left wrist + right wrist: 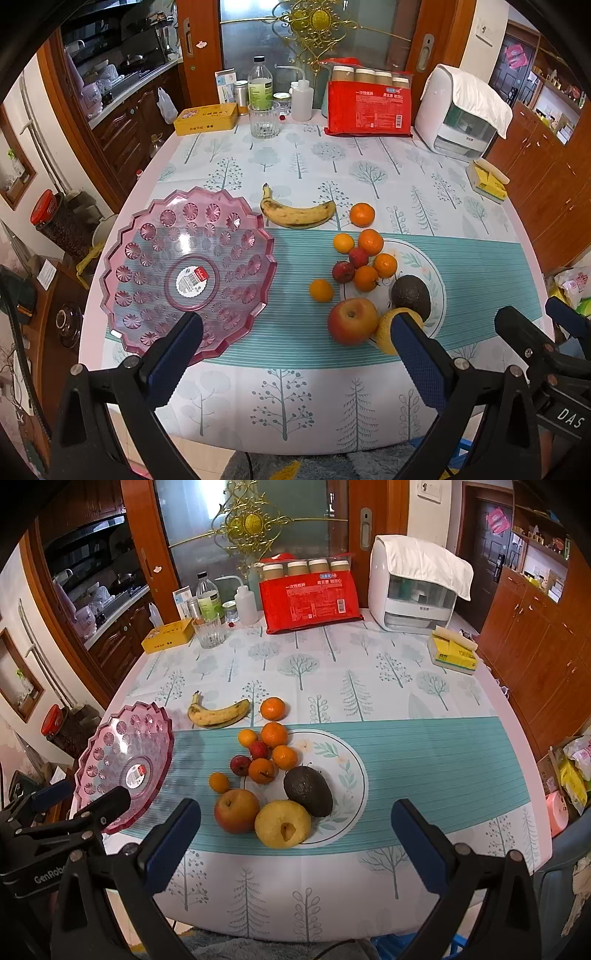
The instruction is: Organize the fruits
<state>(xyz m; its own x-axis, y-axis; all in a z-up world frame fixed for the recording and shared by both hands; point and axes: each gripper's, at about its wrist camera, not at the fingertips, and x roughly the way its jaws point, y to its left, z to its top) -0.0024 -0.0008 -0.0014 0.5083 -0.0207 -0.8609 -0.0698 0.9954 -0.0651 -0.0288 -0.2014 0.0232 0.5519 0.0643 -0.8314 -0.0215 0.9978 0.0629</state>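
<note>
I held both grippers, left [295, 354] and right [295, 834], fingers wide apart and empty, above the tabletop [424, 686]; the scalloped pink plastic fruit bowl [155, 258] sat bare, every fruit unsorted.

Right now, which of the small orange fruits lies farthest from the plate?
The orange fruit beside the banana's tip; the others touch or crowd the plate.

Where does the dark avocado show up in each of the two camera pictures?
Left wrist view: the avocado sits right of centre, low in the picture, just above the blue pad of the near finger.
Right wrist view: the avocado sits at centre, just below the middle.
Shared landmark: in both it lies on the white floral plate, beside the yellow pear.
</note>
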